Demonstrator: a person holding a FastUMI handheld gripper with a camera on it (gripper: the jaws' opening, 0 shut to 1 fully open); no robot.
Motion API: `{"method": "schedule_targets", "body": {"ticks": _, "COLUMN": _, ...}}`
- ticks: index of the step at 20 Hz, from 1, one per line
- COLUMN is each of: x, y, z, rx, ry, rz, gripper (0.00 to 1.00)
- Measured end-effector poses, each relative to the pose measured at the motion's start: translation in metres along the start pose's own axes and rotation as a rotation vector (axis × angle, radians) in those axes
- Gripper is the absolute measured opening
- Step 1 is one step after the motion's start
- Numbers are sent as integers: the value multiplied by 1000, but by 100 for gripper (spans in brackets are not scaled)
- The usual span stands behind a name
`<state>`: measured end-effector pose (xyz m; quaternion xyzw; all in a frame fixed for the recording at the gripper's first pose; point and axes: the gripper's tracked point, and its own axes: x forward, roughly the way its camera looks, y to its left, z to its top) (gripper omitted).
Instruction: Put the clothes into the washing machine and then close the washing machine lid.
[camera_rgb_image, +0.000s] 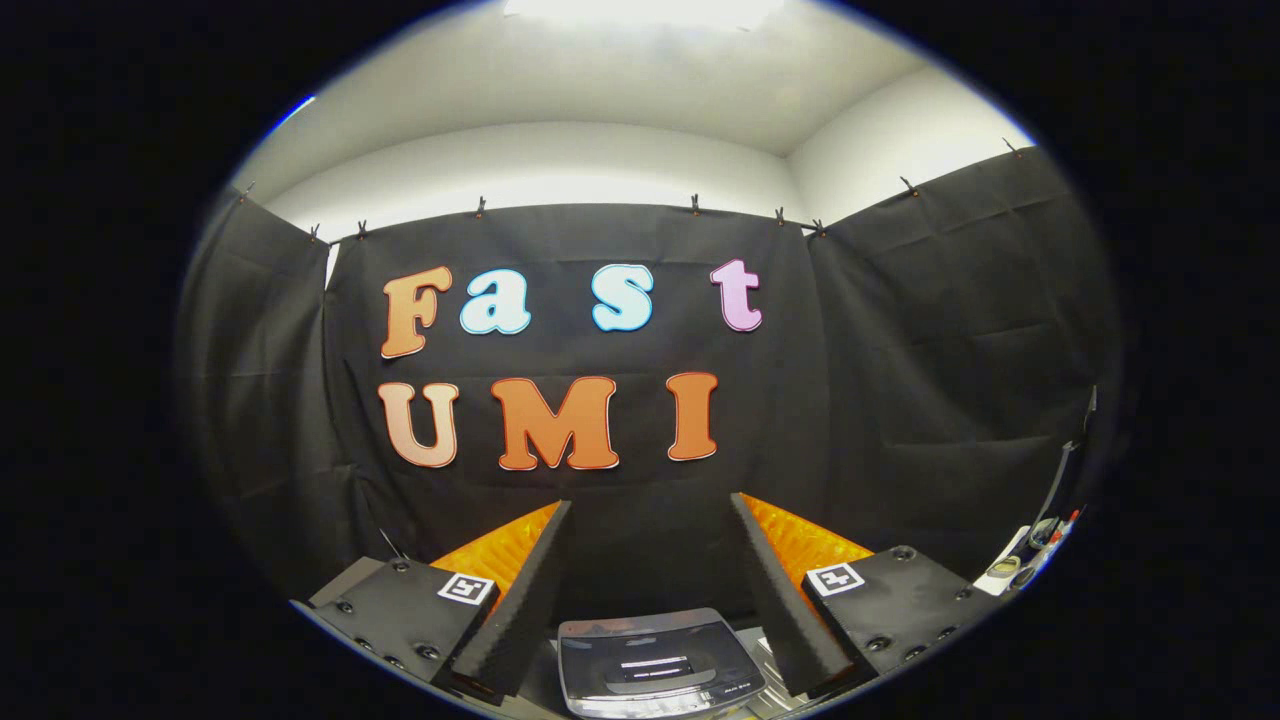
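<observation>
My gripper (650, 505) is held level and stands open, with nothing between its fingers (525, 600). Low between the two fingers I see the top of a small grey washing machine (655, 665). Its dark, glossy lid lies flat and looks closed from here. The machine sits below and just ahead of the fingertips. No clothes can be made out in this view.
The black cloth wall (900, 380) hangs close behind the machine and wraps round both sides. At the far right, a white ledge (1030, 560) carries a few small items, among them a tape roll and pens.
</observation>
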<state>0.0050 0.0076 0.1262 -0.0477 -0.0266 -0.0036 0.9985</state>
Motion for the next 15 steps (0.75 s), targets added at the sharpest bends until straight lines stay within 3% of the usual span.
{"method": "schedule_targets", "body": {"ticks": 15, "x": -3, "y": -10, "z": -3, "rx": 18, "ry": 15, "rz": -3, "gripper": 98}}
